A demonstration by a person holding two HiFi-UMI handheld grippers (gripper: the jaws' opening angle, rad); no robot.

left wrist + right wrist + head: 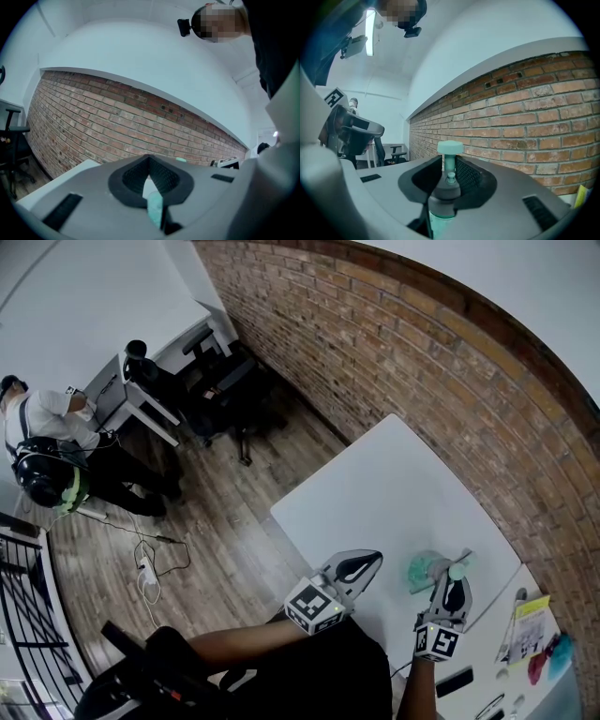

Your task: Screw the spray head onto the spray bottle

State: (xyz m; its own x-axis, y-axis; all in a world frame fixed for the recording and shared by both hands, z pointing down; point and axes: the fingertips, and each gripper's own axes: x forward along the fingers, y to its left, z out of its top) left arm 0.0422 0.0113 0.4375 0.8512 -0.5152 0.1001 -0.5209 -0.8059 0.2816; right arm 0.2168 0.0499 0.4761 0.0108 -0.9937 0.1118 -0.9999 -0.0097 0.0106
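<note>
Translucent teal plastic: spray bottle [424,570], at the near right of the white table [375,493], just ahead of both grippers; whether its base rests on the tabletop cannot be told. Spray head [449,149]: pale green cap on a slim stem, dark grey collar, sitting on the bottle's neck. Right gripper [449,180]: jaws narrow, clamped on that collar. Left gripper [150,174]: jaws closed together, gripping nothing; a pale teal sliver shows in the slit beneath, identity unclear.

Handling, judged: light; walls probably thin and liable to dent under a hard squeeze; smooth body apt to slip and spin. Collar looks rigid, the best hold for turning. Bottle best taken at the shoulder or upper body by the free gripper, so it does not rotate with the head. Stem slender; avoid side load.

Surroundings: yellow paper [531,618], small black item [455,681], pink and blue oddments [539,664] along the table's right end, near but apart. Brick wall [394,343] behind. Nothing stands between the left gripper and the bottle
</note>
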